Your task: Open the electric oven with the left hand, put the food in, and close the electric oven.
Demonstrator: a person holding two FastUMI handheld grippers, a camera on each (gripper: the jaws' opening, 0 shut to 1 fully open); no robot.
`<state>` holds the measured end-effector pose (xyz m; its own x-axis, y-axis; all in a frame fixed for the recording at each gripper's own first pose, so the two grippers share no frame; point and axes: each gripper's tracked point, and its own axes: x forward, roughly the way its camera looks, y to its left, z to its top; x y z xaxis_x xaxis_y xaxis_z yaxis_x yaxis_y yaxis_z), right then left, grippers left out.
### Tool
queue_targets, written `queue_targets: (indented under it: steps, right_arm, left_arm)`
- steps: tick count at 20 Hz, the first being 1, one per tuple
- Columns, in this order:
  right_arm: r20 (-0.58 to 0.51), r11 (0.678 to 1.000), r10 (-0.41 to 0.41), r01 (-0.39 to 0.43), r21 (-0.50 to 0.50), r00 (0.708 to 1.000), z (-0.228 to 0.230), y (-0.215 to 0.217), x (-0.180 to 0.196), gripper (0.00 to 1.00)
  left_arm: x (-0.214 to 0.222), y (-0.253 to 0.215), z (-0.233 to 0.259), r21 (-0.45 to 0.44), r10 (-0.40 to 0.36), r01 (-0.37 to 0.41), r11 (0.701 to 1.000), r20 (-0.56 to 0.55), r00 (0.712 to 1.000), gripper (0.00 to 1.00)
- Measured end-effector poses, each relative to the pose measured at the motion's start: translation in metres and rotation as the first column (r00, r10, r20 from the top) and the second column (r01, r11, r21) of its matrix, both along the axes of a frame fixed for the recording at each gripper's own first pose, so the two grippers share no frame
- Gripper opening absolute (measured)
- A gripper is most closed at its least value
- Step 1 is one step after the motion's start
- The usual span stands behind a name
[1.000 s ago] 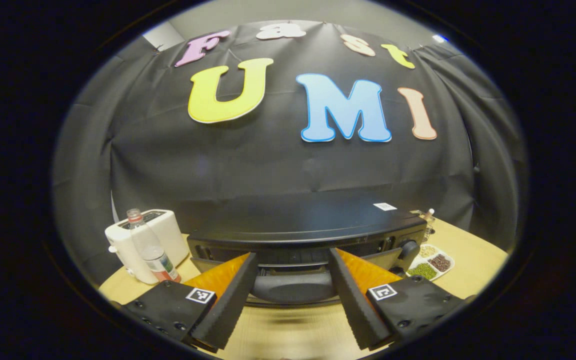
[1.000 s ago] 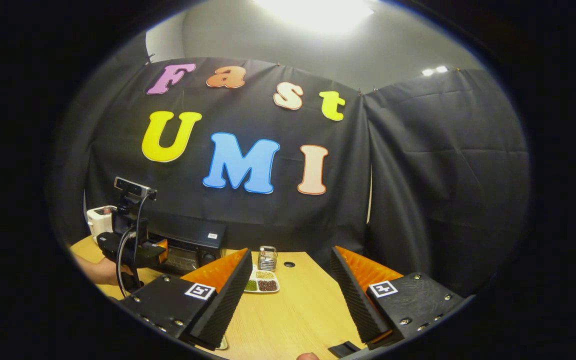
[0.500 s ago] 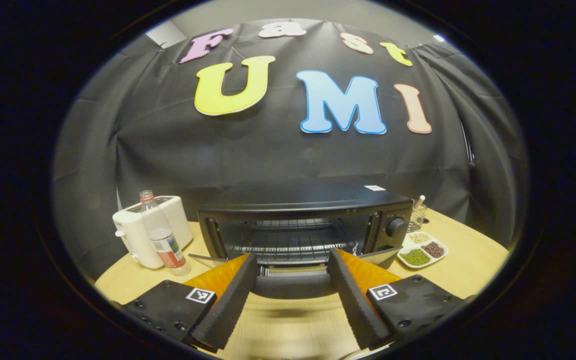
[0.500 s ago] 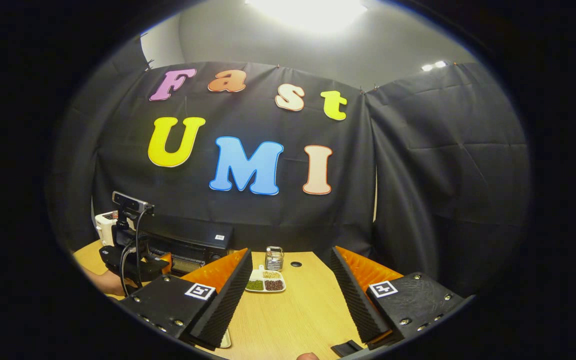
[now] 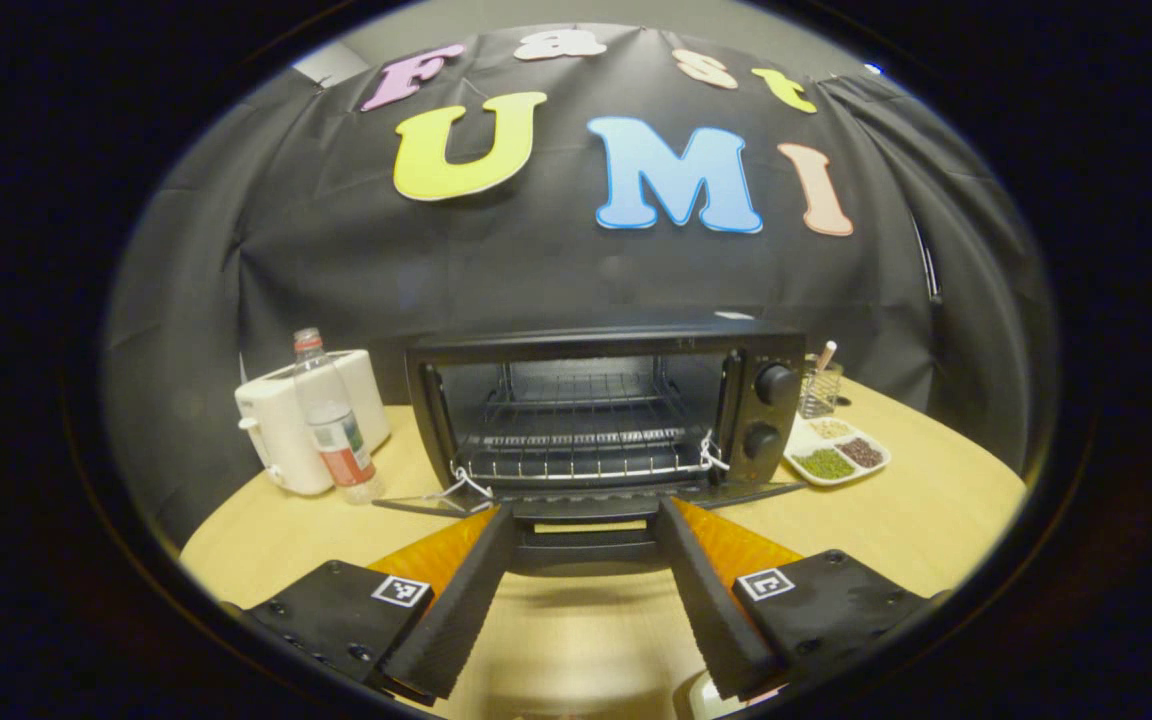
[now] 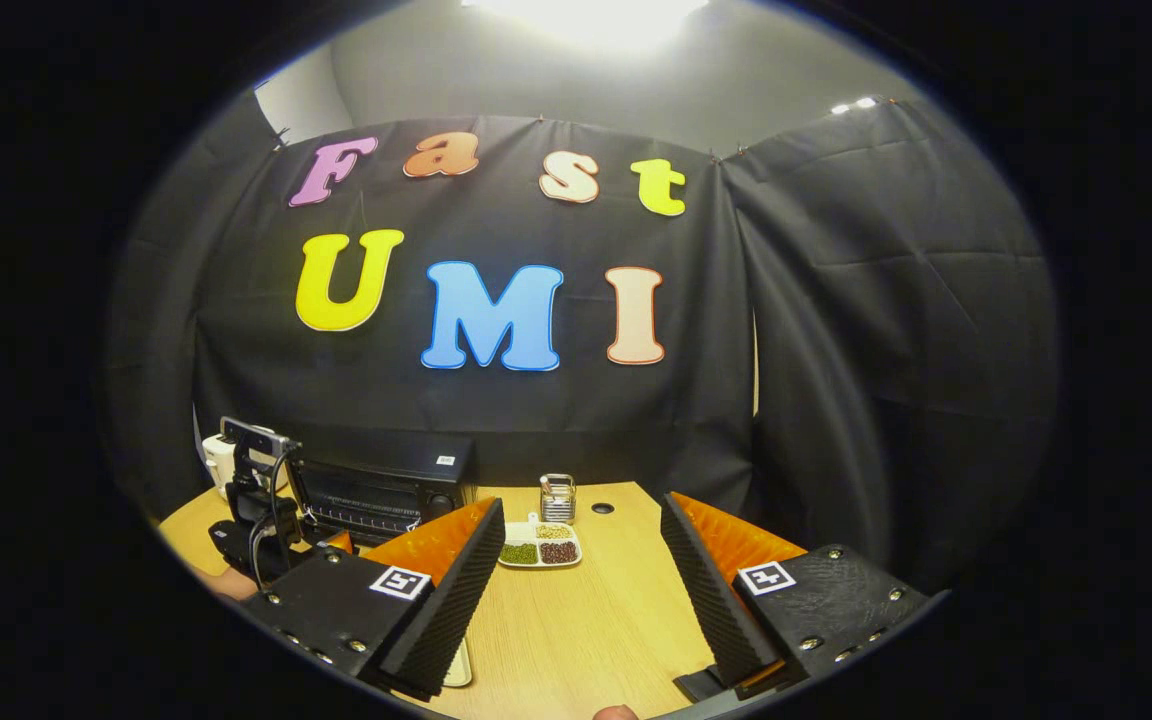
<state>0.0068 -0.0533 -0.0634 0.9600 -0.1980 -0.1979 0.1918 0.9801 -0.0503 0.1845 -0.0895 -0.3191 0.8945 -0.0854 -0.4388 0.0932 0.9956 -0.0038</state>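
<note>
On the wooden desk [image 5: 886, 510] the black electric oven [image 5: 604, 410] stands with its door [image 5: 586, 500] folded down flat, showing the wire rack [image 5: 581, 450] inside. The left tongs [image 5: 584, 590] are spread wide and empty, just before the door's front edge. The right tongs [image 6: 581, 590] are also wide and empty, well apart from the oven.

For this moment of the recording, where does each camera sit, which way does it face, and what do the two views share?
Left gripper view: rides on the left gripper, low over the light wooden table, facing the open black electric oven head on; its own two spread fingers show at the bottom.
Right gripper view: rides on the right gripper, farther to the right, facing the booth wall across the table; its own open fingers show, plus the left gripper with a hand under it at far left.
Shared: the oven, the white divided dish of beans, the white toaster.
</note>
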Motion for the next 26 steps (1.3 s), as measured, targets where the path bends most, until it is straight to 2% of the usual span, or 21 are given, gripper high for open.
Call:
queue_targets:
  steps: [1,7,8,10,11,13,14,15,19,20,22,26]
  right_arm:
    - [-0.007,1.000,0.001,-0.001,0.019,1.000,-0.004,0.000,-0.001,0.96]
    - [-0.080,0.996,0.002,0.005,0.086,0.997,-0.029,0.001,0.003,0.96]
    - [-0.087,0.995,0.008,0.001,0.096,0.996,-0.031,0.003,0.003,0.96]
    - [-0.090,0.994,0.019,-0.010,0.105,0.996,-0.034,0.007,0.006,0.96]
    - [-0.092,0.994,0.027,-0.017,0.105,0.995,-0.036,0.009,0.008,0.96]
    - [-0.093,0.994,0.051,-0.041,0.101,0.994,-0.039,0.013,0.012,0.96]
    - [-0.093,0.994,0.065,-0.056,0.097,0.994,-0.039,0.015,0.016,0.96]
    - [-0.090,0.993,0.081,-0.072,0.094,0.993,-0.039,0.017,0.019,0.96]
    - [-0.107,0.983,0.153,-0.141,0.114,0.982,-0.047,0.028,0.041,0.96]
    - [-0.123,0.979,0.178,-0.162,0.127,0.976,-0.051,0.032,0.047,0.96]
    - [-0.164,0.967,0.228,-0.204,0.153,0.960,-0.064,0.040,0.054,0.96]
    - [-0.235,0.934,0.334,-0.287,0.213,0.913,-0.087,0.060,0.064,0.97]
  left_arm:
    - [-0.005,0.000,-0.006,0.006,-0.001,0.001,1.000,-0.012,1.000,0.96]
    - [-0.031,0.003,-0.048,0.044,0.007,-0.003,0.999,-0.098,0.995,0.96]
    - [-0.036,0.004,-0.055,0.048,0.006,-0.001,0.999,-0.114,0.993,1.00]
    - [-0.045,0.006,-0.061,0.048,0.005,0.002,0.999,-0.129,0.992,1.00]
    - [-0.048,0.009,-0.057,0.049,0.004,0.002,0.999,-0.119,0.993,0.92]
    - [-0.053,0.018,-0.037,0.052,0.010,-0.005,0.999,-0.086,0.996,1.00]
    - [-0.055,0.023,-0.023,0.047,0.016,-0.013,0.999,-0.067,0.998,0.96]
    - [-0.056,0.027,-0.008,0.038,0.025,-0.023,0.999,-0.044,0.999,1.00]
    - [-0.059,0.049,0.070,0.017,0.062,-0.063,0.998,0.083,0.995,0.96]
    - [-0.062,0.053,0.088,0.013,0.066,-0.068,0.998,0.111,0.992,0.93]
    - [-0.068,0.060,0.119,0.003,0.074,-0.076,0.997,0.161,0.984,1.00]
    - [-0.087,0.074,0.173,-0.028,0.094,-0.090,0.996,0.241,0.966,1.00]
